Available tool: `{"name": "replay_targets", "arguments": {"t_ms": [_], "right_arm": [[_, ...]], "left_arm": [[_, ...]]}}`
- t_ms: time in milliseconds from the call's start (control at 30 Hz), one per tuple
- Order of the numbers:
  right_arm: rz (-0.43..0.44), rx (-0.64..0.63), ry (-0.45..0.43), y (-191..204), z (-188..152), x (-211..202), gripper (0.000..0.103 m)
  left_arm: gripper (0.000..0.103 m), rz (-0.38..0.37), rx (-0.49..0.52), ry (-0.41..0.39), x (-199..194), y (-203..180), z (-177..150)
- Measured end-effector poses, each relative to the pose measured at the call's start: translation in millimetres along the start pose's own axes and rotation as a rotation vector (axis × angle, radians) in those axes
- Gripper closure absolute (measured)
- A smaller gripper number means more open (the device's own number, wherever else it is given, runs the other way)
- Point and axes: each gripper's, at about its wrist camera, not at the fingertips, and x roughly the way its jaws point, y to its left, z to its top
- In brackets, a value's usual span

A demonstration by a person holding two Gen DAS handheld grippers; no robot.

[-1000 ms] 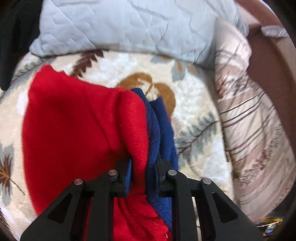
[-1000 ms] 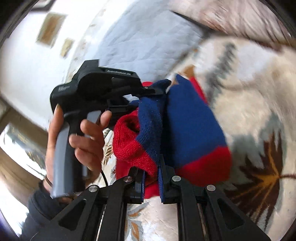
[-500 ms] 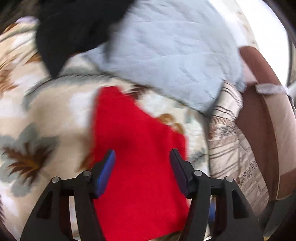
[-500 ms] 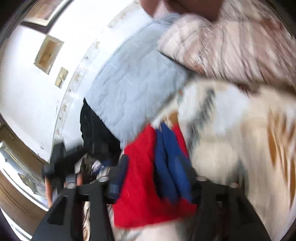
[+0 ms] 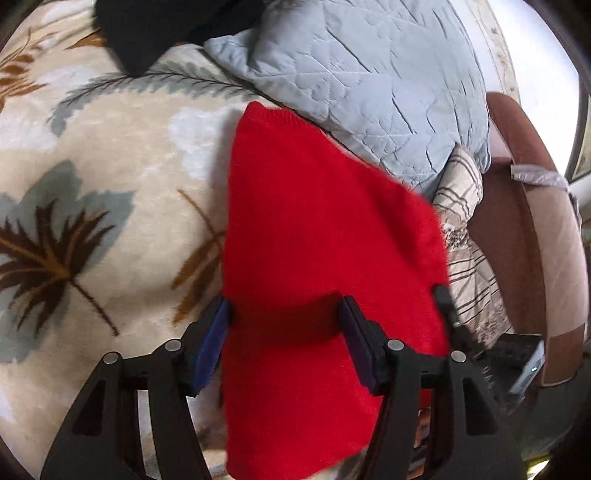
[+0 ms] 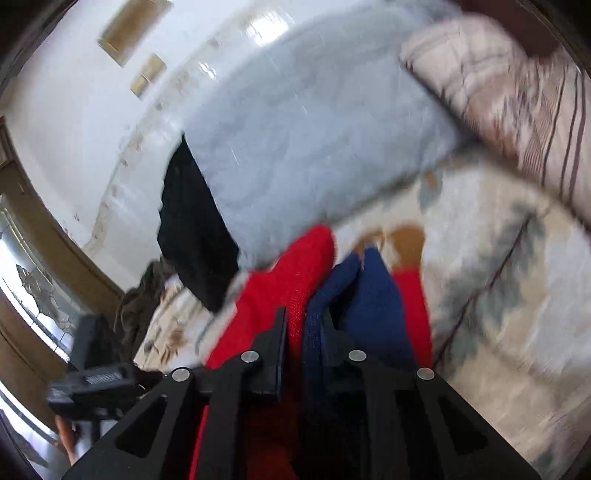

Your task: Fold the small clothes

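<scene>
A small red knit sweater (image 5: 325,229) with dark blue parts (image 6: 369,288) lies spread on a floral blanket (image 5: 92,166). My left gripper (image 5: 284,325) hovers open just above the sweater's near part, with the pads apart from the cloth. The right gripper (image 6: 304,321) is at the sweater's right edge. Its jaws are closing, with a bunched fold of red and blue knit filling the narrow gap between them. One right fingertip (image 5: 441,299) shows at the edge of the red cloth. The right wrist view is blurred, and in it the left gripper (image 6: 92,380) appears at lower left.
A pale grey quilted pillow (image 5: 369,81) lies just beyond the sweater, and a striped pillow (image 5: 465,229) is to its right. Black cloth (image 5: 147,29) sits at the far left. A brown padded bed frame (image 5: 517,221) borders the right side.
The left gripper let go of the bunched red and blue knit, opened and swung over; the sweater now lies flat, red side up. The right gripper opened, then closed again on the edge.
</scene>
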Motion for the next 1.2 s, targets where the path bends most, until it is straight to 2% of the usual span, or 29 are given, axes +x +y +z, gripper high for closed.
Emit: {"name": "replay_targets", "arguments": {"t_ms": [67,133,167,233,267,300,367,433,500,533,567,600,667,733,800,833,867,900,933,1000,1067,1133,1200], "right_arm": [[-0.051,0.051,-0.001,-17.1,0.6,2.8,0.089],[-0.092,0.127,0.058,-42.7,-8.3,17.6,0.089],[-0.099,0.183,0.098,-55.8,-14.2,24.3,0.088],[-0.066,0.236,0.114,-62.4,-13.9,22.1,0.084],[-0.043,0.248,0.113,-62.1,-9.2,15.4,0.078],[-0.039,0.245,0.114,-60.7,-6.9,11.2,0.077],[-0.006,0.239,0.144,-59.8,-2.4,-1.0,0.066],[0.04,0.234,0.171,-56.8,-3.6,-7.9,0.062],[0.067,0.2,0.234,-54.6,-13.9,-12.1,0.047],[0.069,0.178,0.273,-54.0,-19.0,-11.7,0.048],[0.052,0.137,0.314,-51.0,-26.3,-11.0,0.066],[0.053,0.098,0.307,-44.3,-28.1,-15.4,0.081],[0.07,0.026,0.26,-29.5,-24.0,-29.5,0.082],[0.043,-0.05,0.237,-20.1,-22.4,-38.0,0.082],[-0.047,-0.039,0.314,-32.3,-35.5,-22.8,0.082],[-0.061,-0.024,0.339,-37.3,-40.1,-17.1,0.081],[-0.047,0.015,0.326,-41.3,-39.6,-19.2,0.079],[-0.029,0.043,0.316,-41.7,-35.8,-23.9,0.071],[-0.018,0.061,0.297,-40.8,-30.8,-28.9,0.069],[-0.022,0.081,0.179,-40.6,-16.8,-47.1,0.062],[0.014,0.13,0.077,-44.0,-2.7,-54.6,0.058],[0.051,0.155,0.063,-44.6,6.6,-46.2,0.056],[0.02,0.148,0.082,-41.0,11.2,-27.0,0.051]], "left_arm": [[0.036,0.03,0.02,0.014,10.1,-2.9,-2.2],[0.034,0.058,0.026,0.025,19.4,-3.8,-6.1],[0.034,0.061,0.026,0.02,19.2,-3.6,-7.8],[0.034,0.052,0.022,0.009,10.5,-3.3,-11.5],[0.034,0.049,0.022,0.004,5.4,-2.8,-14.1],[0.035,0.046,0.026,-0.005,-1.6,-2.3,-17.8],[0.035,0.029,0.038,-0.023,-16.5,-0.7,-30.1],[0.035,0.022,0.05,-0.03,-23.5,0.9,-43.7],[0.035,0.034,0.06,-0.015,-19.1,2.9,-59.4],[0.035,0.036,0.052,0.001,-14.3,4.3,-66.7],[0.035,0.033,0.038,0.016,-10.2,3.2,-71.2],[0.035,0.026,0.025,0.028,-8.7,4.1,-75.7],[0.035,0.038,0.02,0.03,-7.3,4.2,-84.7],[0.033,0.07,0.036,0.03,-3.8,3.4,-89.9],[0.033,0.092,0.053,0.032,-3.0,0.1,-91.6],[0.033,0.108,0.06,0.034,-5.0,-2.8,-92.8],[0.034,0.113,0.064,0.032,-8.9,-5.5,-94.3],[0.035,0.096,0.075,0.023,-15.6,-8.2,-95.4],[0.035,0.074,0.092,0.004,-23.6,-11.6,-95.5],[0.035,0.059,0.112,-0.044,-36.5,-17.4,-90.5],[0.035,0.059,0.118,-0.074,-42.4,-23.7,-77.4],[0.035,0.083,0.123,-0.08,-40.9,-30.0,-58.6],[0.035,0.118,0.13,-0.08,-34.5,-34.6,-40.6]]}}
